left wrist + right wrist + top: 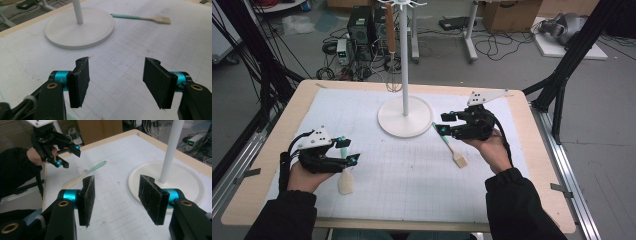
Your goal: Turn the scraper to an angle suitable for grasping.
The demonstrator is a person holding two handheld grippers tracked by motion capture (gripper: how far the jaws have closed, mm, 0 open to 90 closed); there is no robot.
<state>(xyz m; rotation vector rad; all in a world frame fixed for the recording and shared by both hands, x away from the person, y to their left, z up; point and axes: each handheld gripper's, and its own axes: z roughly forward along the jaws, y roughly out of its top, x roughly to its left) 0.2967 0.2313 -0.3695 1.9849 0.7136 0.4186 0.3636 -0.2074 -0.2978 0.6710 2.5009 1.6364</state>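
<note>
Pick-up stage: left tongs point(343, 159) and right tongs point(447, 123) both spread, pinching nothing, poised over the spoon point(345, 172) and the brush point(452, 147) lying flat on the worktop point(412, 195); next, each must lower astride its mint handle.

A green-handled spoon point(345, 172) and a green-handled brush point(452, 147) lie flat, well apart.
</note>
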